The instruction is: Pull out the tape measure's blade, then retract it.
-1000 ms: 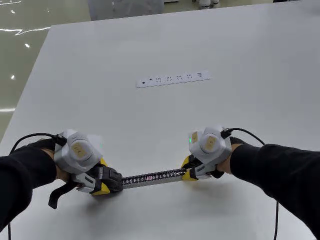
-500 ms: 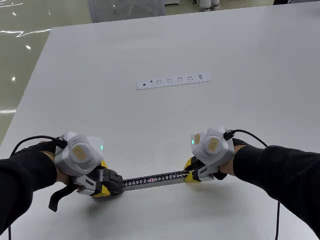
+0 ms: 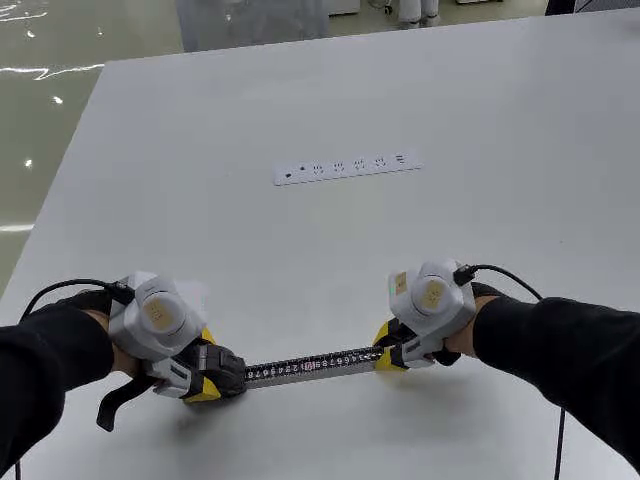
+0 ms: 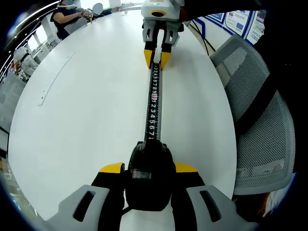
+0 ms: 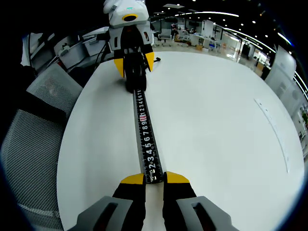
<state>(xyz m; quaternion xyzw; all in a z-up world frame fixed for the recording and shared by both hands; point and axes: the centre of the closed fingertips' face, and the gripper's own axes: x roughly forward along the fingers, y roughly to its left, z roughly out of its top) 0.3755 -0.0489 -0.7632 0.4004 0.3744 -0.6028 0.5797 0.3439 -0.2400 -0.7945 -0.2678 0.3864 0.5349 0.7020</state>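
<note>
At the near left of the tabletop (image 3: 300, 250), the left claw (image 4: 149, 168) is clamped around the black tape measure case (image 4: 149, 185). Its blade (image 3: 310, 364) runs right, low over the surface, to the right claw (image 5: 155, 179), which is pinched closed on its end. The pull should run straight and level along the blade, with the case held firm, to avoid kinking. The blade's very tip is hidden between the yellow pads.

Tape measure (image 4: 148, 186) in left hand-held gripper (image 4: 148, 168)

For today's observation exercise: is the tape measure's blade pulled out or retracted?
Pulled out. The numbered blade stretches from the black case, held in the left gripper, to the right gripper, shut on its tip.
</note>
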